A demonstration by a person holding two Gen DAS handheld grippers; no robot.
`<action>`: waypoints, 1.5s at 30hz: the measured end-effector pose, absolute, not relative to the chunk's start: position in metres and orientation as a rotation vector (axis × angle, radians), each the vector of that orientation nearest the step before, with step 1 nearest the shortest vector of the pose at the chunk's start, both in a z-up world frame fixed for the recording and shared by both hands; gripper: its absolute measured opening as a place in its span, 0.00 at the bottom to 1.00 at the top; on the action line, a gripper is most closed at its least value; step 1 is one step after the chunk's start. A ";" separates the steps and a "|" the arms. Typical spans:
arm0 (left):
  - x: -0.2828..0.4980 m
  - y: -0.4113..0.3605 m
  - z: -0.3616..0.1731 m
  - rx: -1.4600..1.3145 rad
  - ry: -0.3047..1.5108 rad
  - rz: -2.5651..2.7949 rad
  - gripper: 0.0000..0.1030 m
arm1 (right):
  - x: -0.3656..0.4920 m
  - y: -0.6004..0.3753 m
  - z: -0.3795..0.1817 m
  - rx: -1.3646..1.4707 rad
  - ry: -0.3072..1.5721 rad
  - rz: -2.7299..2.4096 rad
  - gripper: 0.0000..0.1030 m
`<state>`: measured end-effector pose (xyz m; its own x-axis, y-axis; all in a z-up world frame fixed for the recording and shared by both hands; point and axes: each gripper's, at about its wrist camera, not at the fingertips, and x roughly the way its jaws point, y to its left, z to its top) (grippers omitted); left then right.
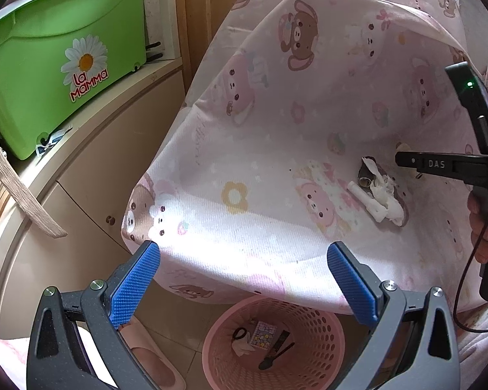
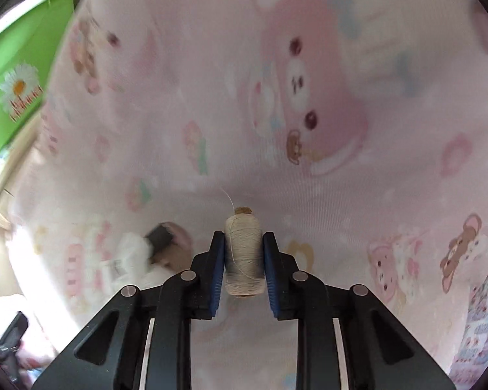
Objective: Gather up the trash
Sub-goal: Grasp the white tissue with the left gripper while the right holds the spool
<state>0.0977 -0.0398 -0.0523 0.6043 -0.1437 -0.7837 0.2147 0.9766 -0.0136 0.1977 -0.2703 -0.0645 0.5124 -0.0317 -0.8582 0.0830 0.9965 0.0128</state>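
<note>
In the right wrist view my right gripper (image 2: 244, 237) is shut on a spool of beige thread (image 2: 244, 260), its blue pads pressing both sides just above the pink cartoon-print bedsheet (image 2: 309, 178). A loose thread end trails off the top. To its left lie a blurred white tissue (image 2: 130, 247) and a brown cardboard piece (image 2: 164, 239). The left wrist view shows that pile on the sheet: crumpled tissue (image 1: 385, 195), cardboard tube (image 1: 366, 172), white stick (image 1: 362, 195). My left gripper (image 1: 244, 250) stands wide open at the bed's edge, holding nothing. The right gripper (image 1: 403, 160) reaches in from the right.
A pink perforated basket (image 1: 325, 325) stands on the floor under the bed edge, holding several scraps. A green tub (image 1: 48, 65) sits on a beige cabinet (image 1: 97, 169) at the left. Pink slippers (image 1: 153, 357) lie beside the basket. A hand (image 1: 481, 227) grips the right tool.
</note>
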 end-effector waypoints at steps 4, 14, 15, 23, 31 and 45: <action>0.099 -0.037 -0.052 0.059 0.910 -0.216 0.99 | 0.166 -0.257 -0.024 0.044 0.947 -0.027 0.24; 0.092 -0.037 -0.052 0.071 0.904 -0.215 0.99 | 0.047 -0.248 0.061 0.070 0.694 0.029 0.24; 0.091 -0.037 -0.052 0.077 0.900 -0.213 0.99 | 0.041 -0.251 0.061 0.090 0.673 0.025 0.24; 0.084 -0.047 -0.057 0.147 0.873 -0.210 0.99 | 0.030 -0.278 0.029 0.120 0.741 -0.086 0.24; 0.073 -0.061 -0.054 0.206 0.829 -0.261 0.96 | 0.029 -0.289 0.019 0.145 0.770 -0.095 0.24; 0.118 -0.150 -0.025 0.158 1.009 -0.588 0.49 | 0.050 -0.315 0.004 0.284 0.831 -0.115 0.24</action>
<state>0.1182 -0.1496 -0.0253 0.3934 -0.3898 -0.8326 0.5319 0.8352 -0.1397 0.0501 -0.3149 0.0043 0.6703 0.0100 -0.7420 0.2107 0.9562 0.2032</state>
